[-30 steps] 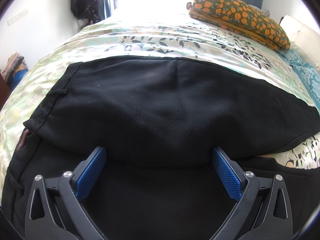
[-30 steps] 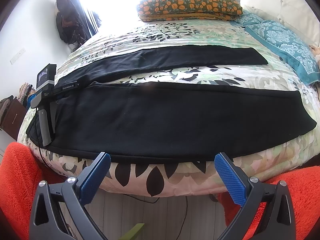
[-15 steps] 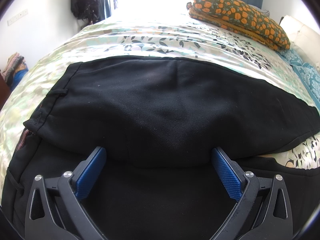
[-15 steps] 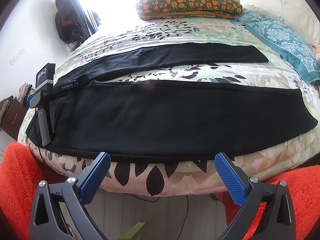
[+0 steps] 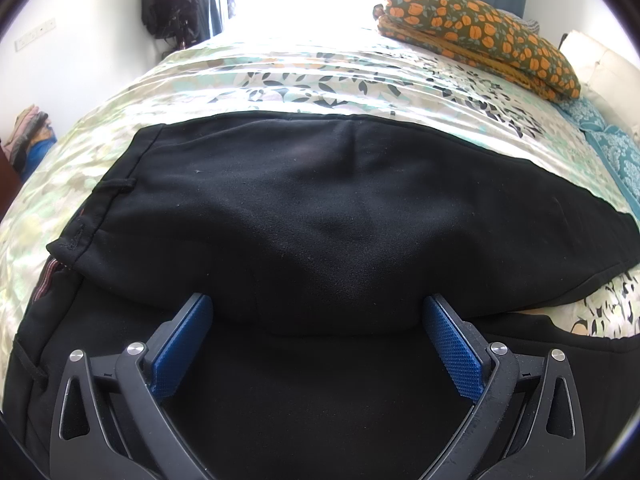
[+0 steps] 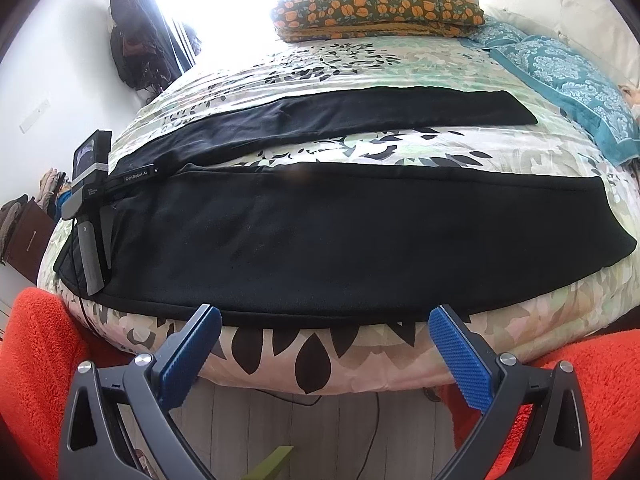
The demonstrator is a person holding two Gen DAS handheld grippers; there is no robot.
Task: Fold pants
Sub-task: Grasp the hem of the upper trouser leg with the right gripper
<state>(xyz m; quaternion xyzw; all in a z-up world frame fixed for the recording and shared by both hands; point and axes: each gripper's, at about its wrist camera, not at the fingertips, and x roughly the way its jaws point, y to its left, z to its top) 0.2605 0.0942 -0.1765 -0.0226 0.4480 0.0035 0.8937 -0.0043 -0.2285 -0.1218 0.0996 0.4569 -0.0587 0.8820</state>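
In the right wrist view the right gripper (image 6: 324,344) is hanging just off the near edge of the bed (image 6: 304,364), its blue pads (image 6: 460,364) spread wide and holding nothing; beneath it a strip of pale wooden floor (image 6: 280,416) is showing, with an orange fleecy fabric (image 6: 36,360) bulging at both lower sides of the view. The black pants (image 6: 320,240) are lying flat along the bed's near edge, running from its near left corner toward its right edge; one leg is stretching along the near edge, the other (image 6: 360,114) is lying farther in, parted from it by a band of the leaf-print bedspread. The left gripper (image 6: 90,216) is resting on the waist end of the pants at the near left corner.

In the left wrist view the left gripper (image 5: 316,316) is sitting low over the pants (image 5: 320,208), its pads (image 5: 182,344) wide apart with nothing pinched between them; black cloth is lying under and between the fingers, and a raised fold of it is standing just ahead of the fingertips; whether the tips are touching that fold I cannot tell. The waistband hem (image 5: 72,244) is showing toward the bed's left edge.

Farther on, the bedspread is lying bare up to a folded orange-flowered quilt (image 6: 376,10) at the far edge; a teal patterned cloth (image 6: 568,84) is lying along the right edge beside a cream headboard (image 6: 560,8); dark bags (image 6: 132,52) are hanging on the far left wall by the bright window.
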